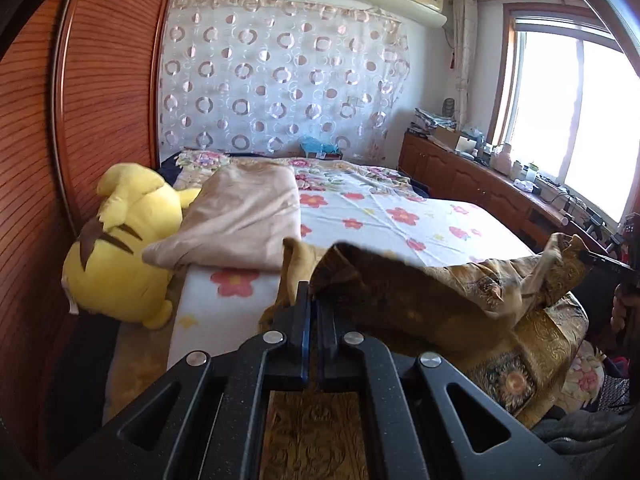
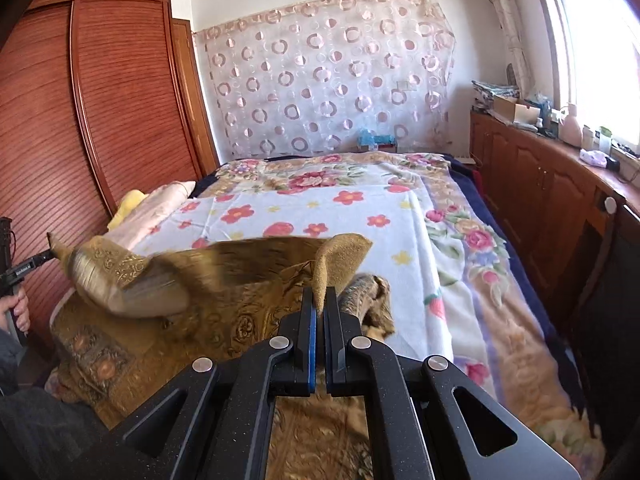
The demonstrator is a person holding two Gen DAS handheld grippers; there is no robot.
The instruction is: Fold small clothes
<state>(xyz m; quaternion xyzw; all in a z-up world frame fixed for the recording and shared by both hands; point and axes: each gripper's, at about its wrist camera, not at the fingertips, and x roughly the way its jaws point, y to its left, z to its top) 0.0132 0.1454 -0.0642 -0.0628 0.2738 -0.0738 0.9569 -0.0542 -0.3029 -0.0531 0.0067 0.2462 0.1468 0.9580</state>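
Observation:
A gold-brown patterned garment [image 1: 420, 292] is stretched in the air above the near end of the bed, blurred by motion. My left gripper [image 1: 313, 300] is shut on one corner of it. My right gripper [image 2: 320, 300] is shut on the opposite corner, a fuzzy gold flap that stands up between its pads. In the left wrist view the right gripper [image 1: 580, 254] shows at the far right edge, pinching the cloth. In the right wrist view the left gripper [image 2: 50, 254] shows at the far left, also on the cloth. The rest of the garment [image 2: 248, 312] lies bunched on the bed below.
A bed with a floral sheet [image 2: 320, 208] stretches ahead. A folded beige blanket [image 1: 244, 216] and a yellow plush toy [image 1: 120, 248] lie by a wooden wardrobe [image 1: 80, 120]. A low wooden cabinet [image 2: 540, 184] with clutter runs under the window. A hand [image 2: 18, 312] holds the left gripper.

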